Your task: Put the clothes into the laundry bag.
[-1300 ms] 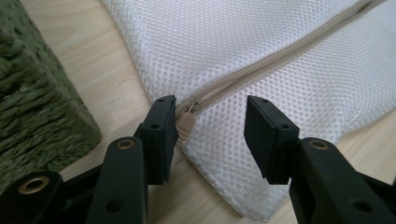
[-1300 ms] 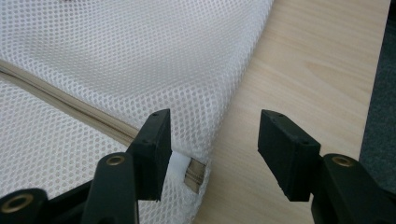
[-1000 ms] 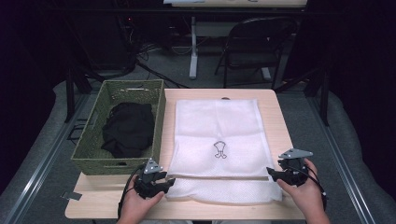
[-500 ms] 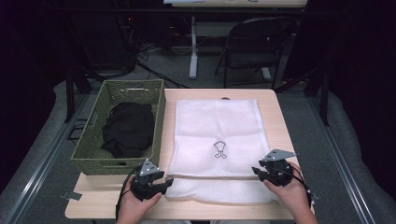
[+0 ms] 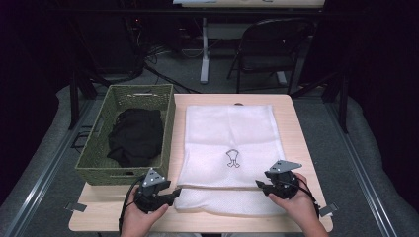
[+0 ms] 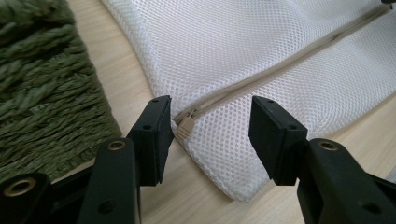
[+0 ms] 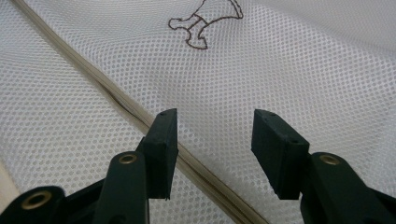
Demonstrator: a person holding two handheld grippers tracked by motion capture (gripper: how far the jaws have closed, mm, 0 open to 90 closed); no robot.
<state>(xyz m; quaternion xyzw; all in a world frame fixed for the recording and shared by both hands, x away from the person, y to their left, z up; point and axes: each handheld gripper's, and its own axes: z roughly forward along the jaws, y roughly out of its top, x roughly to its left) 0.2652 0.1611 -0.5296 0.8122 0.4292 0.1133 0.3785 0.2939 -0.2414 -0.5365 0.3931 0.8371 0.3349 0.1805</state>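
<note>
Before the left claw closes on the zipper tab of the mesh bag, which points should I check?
1. Left claw open: ok.
2. Zipper tab between its jaws: ok, close to the left jaw.
3. Right claw open over the zipper: ok.
4. Mesh bag flat on the table: ok.
5. Green basket apart from the bag: ok.
6. Zipper fully shut: cannot tell.

A dim lab or workshop: folding chair, floor cables, desk leg behind.

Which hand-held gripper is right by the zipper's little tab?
The left hand-held gripper. The tab sits just inside its open jaws; the right hand-held gripper has only zipper.
</note>
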